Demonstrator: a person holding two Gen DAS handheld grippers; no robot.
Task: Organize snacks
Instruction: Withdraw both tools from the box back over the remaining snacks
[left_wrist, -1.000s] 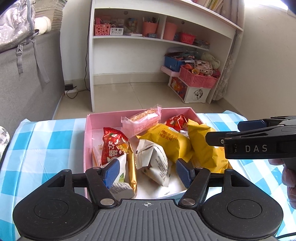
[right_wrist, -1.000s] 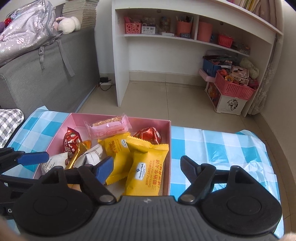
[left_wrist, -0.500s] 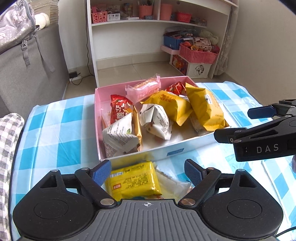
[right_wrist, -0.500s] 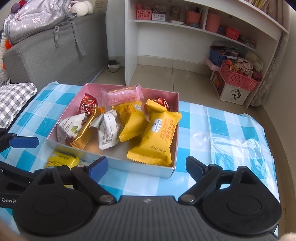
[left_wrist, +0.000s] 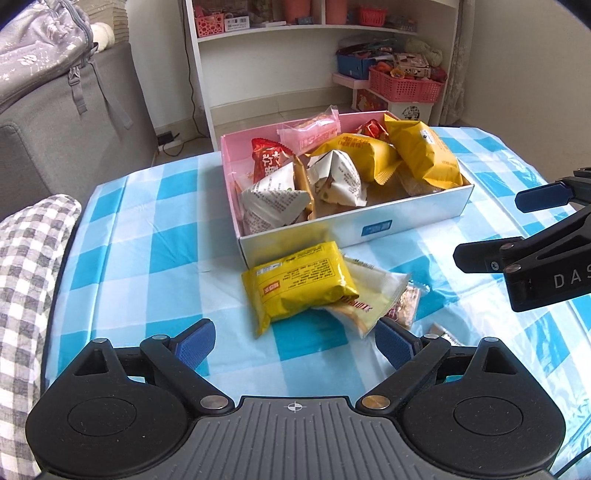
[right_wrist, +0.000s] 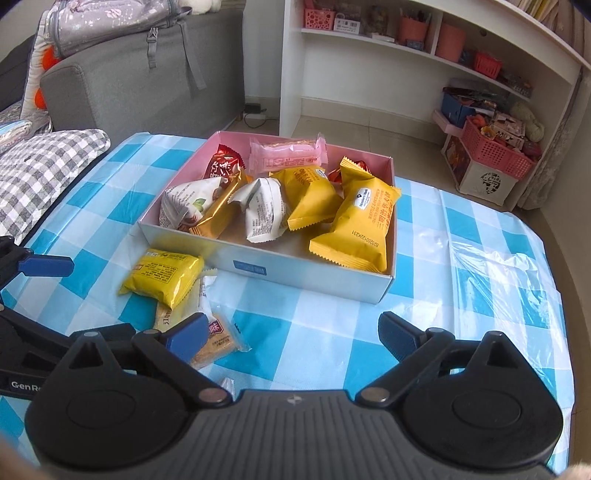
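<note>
A pink-lined box (left_wrist: 417, 218) (right_wrist: 258, 264) on the blue checked tablecloth holds several snack packets, yellow, white, red and pink. In front of it lie a loose yellow packet (left_wrist: 299, 282) (right_wrist: 162, 273), a pale cracker packet (left_wrist: 364, 299) and a biscuit packet (right_wrist: 218, 341). My left gripper (left_wrist: 293, 341) is open and empty, just short of the loose packets. My right gripper (right_wrist: 290, 330) is open and empty, to the right of them; it also shows in the left wrist view (left_wrist: 517, 229).
A grey checked cushion (left_wrist: 26, 280) lies at the table's left edge. A grey sofa (right_wrist: 147, 85) and a white shelf unit (right_wrist: 406, 66) stand behind. A pink basket (left_wrist: 406, 86) sits on the floor. A clear plastic sheet (right_wrist: 495, 269) lies at the right.
Both grippers have pulled back from over the box toward the near edge of the table. The loose packets in front of the box have come into view.
</note>
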